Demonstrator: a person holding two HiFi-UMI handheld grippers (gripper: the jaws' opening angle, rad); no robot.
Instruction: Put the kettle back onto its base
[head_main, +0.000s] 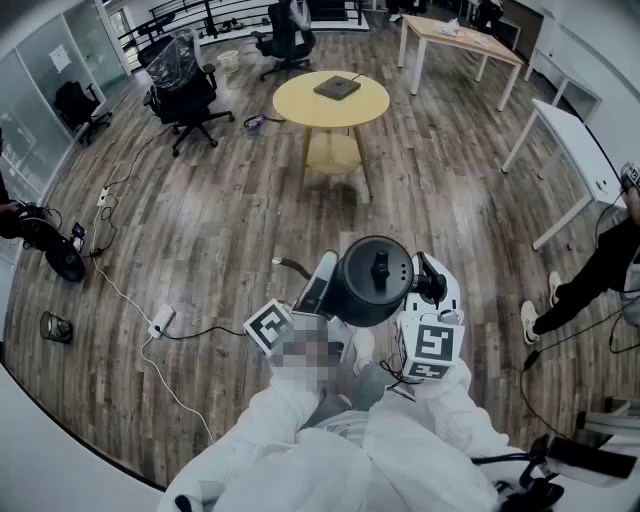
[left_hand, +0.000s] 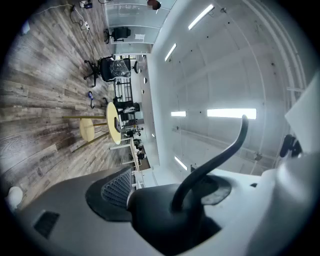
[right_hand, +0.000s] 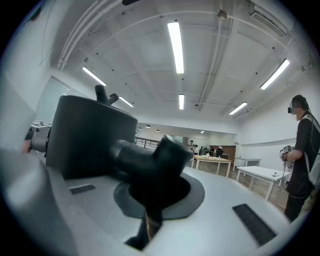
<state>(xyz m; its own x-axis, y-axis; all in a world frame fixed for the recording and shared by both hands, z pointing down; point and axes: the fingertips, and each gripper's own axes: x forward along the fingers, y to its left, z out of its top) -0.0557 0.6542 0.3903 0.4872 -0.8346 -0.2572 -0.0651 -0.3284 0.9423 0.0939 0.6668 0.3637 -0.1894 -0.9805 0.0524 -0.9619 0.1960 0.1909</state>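
I carry a black kettle (head_main: 372, 280) in front of me above the wooden floor. My right gripper (head_main: 430, 287) is shut on its handle (right_hand: 150, 160), with the kettle's body (right_hand: 90, 140) just left of the jaws in the right gripper view. My left gripper (head_main: 324, 276) lies rolled on its side against the kettle's left flank. Its jaws stand wide open around the root of the thin curved spout (left_hand: 220, 155), and the ribbed pad (left_hand: 117, 187) of one jaw is bare. A dark flat square thing (head_main: 337, 87), possibly the base, lies on a round yellow table (head_main: 300, 105) ahead.
A white power strip (head_main: 160, 321) and cables trail across the floor on the left. Black office chairs (head_main: 185, 85) stand at the back left, white tables (head_main: 580, 150) on the right. A person (head_main: 590, 275) stands at the right edge.
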